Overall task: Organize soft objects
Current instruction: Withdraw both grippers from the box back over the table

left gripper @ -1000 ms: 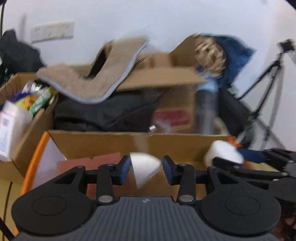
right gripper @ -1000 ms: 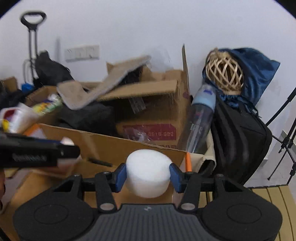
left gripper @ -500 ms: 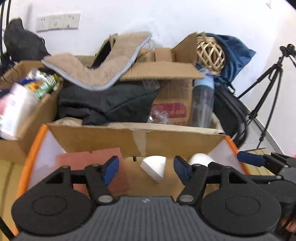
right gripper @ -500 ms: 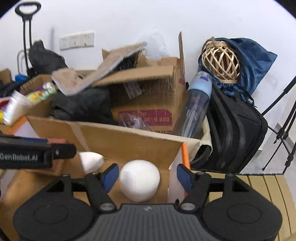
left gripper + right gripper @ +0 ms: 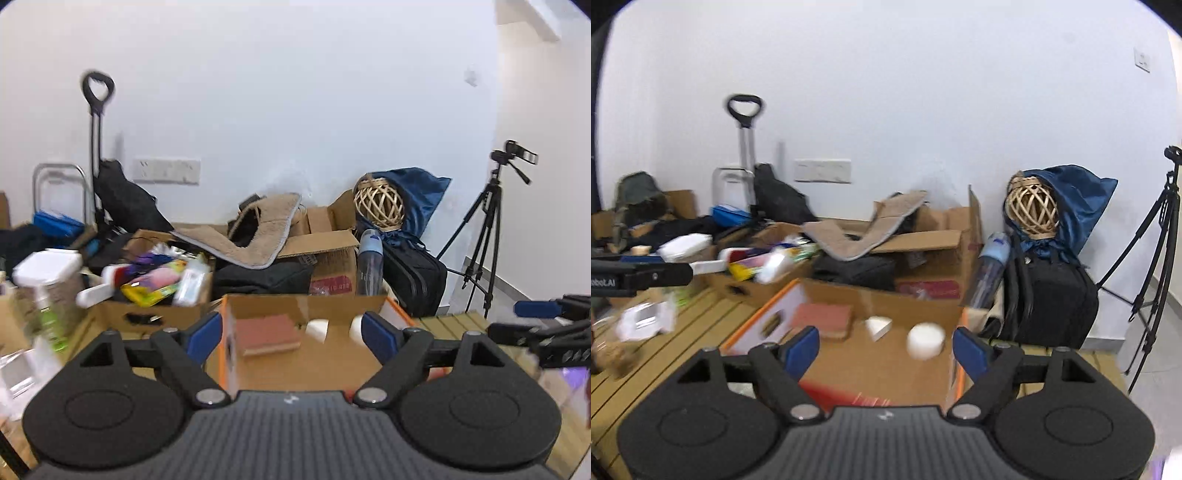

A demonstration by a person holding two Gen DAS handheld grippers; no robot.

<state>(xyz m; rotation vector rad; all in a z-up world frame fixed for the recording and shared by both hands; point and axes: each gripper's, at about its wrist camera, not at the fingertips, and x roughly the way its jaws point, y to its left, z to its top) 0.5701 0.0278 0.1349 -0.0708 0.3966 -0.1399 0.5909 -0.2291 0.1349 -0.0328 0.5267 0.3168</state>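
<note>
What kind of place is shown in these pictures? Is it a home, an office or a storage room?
Probably a spare room used for storage and recording, though I cannot be sure. Open cardboard boxes of mixed clutter are piled along the white wall, a camera on a tripod stands in the corner, and a hand trolley leans behind.

You face a plain white wall (image 5: pixel 295 92), socket strip (image 5: pixel 167 171) on it, tripod (image 5: pixel 484 236) to its right, slatted wooden floor (image 5: pixel 683 332) below.
</note>
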